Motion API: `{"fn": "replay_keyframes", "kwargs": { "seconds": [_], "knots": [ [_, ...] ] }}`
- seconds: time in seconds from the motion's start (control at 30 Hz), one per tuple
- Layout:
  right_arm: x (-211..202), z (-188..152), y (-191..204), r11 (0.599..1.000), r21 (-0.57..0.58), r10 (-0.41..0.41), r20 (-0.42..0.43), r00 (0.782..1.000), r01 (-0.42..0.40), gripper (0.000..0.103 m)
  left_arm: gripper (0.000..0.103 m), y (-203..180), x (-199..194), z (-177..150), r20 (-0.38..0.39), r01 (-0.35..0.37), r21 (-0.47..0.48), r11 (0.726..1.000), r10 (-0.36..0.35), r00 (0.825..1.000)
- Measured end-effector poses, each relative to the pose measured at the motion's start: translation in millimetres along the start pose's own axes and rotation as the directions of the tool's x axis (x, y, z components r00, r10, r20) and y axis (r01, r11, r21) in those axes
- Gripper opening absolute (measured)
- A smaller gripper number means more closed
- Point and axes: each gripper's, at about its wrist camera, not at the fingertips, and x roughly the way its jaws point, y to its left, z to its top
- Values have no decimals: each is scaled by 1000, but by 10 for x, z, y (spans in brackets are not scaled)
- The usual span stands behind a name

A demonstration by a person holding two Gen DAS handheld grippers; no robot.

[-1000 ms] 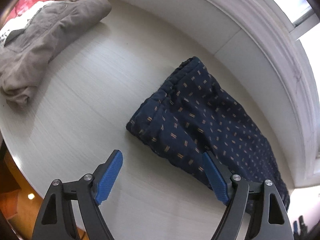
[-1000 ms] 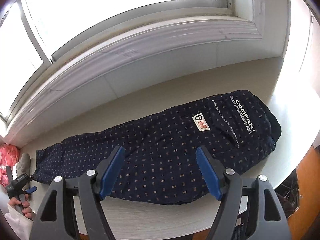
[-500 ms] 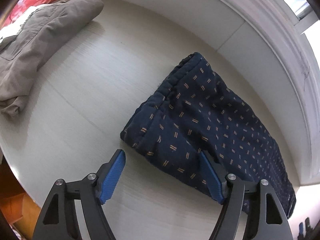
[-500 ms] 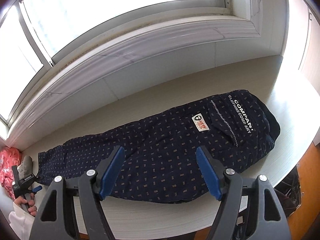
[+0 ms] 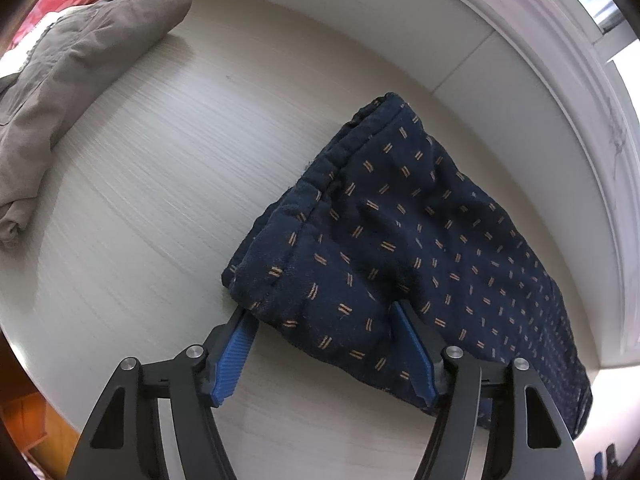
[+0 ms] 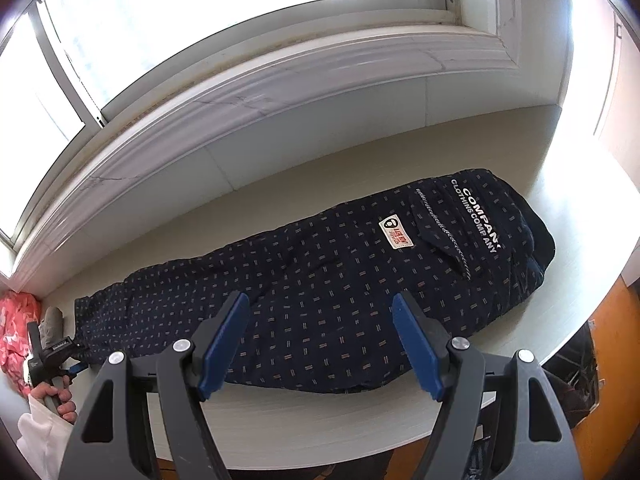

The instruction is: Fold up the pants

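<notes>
Each gripper, left (image 5: 322, 322) and right (image 6: 322, 306), has matte black triangular-cutout arms, silver round screws at the pivots (two a side) and ribbed blue pads (image 6: 224, 344). At the lower left of the right wrist view, a hand (image 6: 56, 398) shows a white sleeve (image 6: 40, 436).

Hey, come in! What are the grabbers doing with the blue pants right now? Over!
Left gripper jaws closing around the navy pants hem corner, not yet pinched. Right gripper open, hovering above the pants' middle. Grey garment lies apart, not in the way.
</notes>
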Motion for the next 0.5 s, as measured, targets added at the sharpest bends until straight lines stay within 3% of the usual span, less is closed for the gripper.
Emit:
{"fn": "replay_keyframes", "kwargs": {
  "seconds": [0.33, 0.5],
  "knots": [
    [51, -43, -31, 1000, 19, 3, -22, 1000, -3, 71, 68, 19, -17, -24, 10, 1, -10, 1000, -1, 1000],
    [83, -70, -25, 1000, 17, 7, -30, 1000, -6, 71, 49, 0, -18, -44, 26, -6, -22, 1000, 6, 1000]
  ]
}}
